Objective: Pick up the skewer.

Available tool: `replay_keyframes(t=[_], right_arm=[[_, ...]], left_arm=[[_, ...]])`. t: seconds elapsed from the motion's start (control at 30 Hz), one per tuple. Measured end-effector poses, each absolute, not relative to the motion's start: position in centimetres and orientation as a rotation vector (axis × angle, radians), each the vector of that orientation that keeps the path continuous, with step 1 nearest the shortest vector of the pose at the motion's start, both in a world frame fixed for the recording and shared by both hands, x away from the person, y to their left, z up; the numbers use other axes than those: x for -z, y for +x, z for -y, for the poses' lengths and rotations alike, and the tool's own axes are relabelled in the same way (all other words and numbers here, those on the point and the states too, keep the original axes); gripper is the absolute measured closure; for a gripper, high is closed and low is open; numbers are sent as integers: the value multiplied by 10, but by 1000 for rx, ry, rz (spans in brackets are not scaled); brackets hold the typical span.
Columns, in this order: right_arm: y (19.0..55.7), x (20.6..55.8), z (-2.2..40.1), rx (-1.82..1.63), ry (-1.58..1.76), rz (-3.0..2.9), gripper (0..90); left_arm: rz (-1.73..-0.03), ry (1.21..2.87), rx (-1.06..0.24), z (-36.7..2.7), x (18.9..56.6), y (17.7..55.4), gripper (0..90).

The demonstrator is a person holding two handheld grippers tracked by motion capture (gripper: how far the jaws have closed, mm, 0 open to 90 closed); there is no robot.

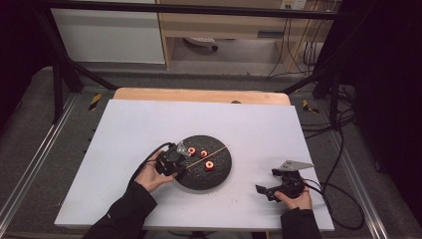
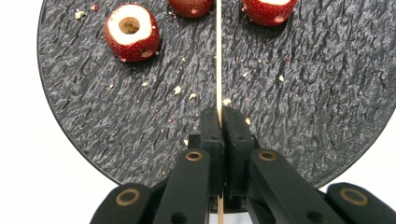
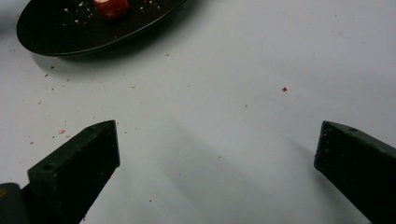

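Wooden skewer (image 2: 218, 56) lies across the dark plate (image 1: 221, 174), and your left gripper (image 2: 218, 114) is clamped on its near end, so its long axis runs straight ahead from the jaws toward three cored red fruits (image 2: 131, 31). None sits on that line; the closest is just left of it, so I judge you must swing the tip. Your right gripper (image 1: 271, 189) hangs wide open above the white counter (image 1: 149, 124), well apart. Crumbs show in the gripper views.
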State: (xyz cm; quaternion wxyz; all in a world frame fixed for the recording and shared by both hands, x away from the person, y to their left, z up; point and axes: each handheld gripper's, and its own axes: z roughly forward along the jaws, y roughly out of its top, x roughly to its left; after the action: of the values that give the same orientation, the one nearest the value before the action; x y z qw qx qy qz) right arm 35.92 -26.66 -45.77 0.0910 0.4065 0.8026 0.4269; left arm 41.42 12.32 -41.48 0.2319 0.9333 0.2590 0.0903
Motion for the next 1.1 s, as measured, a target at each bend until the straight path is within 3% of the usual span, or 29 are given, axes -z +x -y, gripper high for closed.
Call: replay_keyframes(t=[1.1], right_arm=[[359, 458, 266, -1261, 1210, -2386, 7]], left_arm=[[-772, 2307, -263, -158, 405, 383, 883]])
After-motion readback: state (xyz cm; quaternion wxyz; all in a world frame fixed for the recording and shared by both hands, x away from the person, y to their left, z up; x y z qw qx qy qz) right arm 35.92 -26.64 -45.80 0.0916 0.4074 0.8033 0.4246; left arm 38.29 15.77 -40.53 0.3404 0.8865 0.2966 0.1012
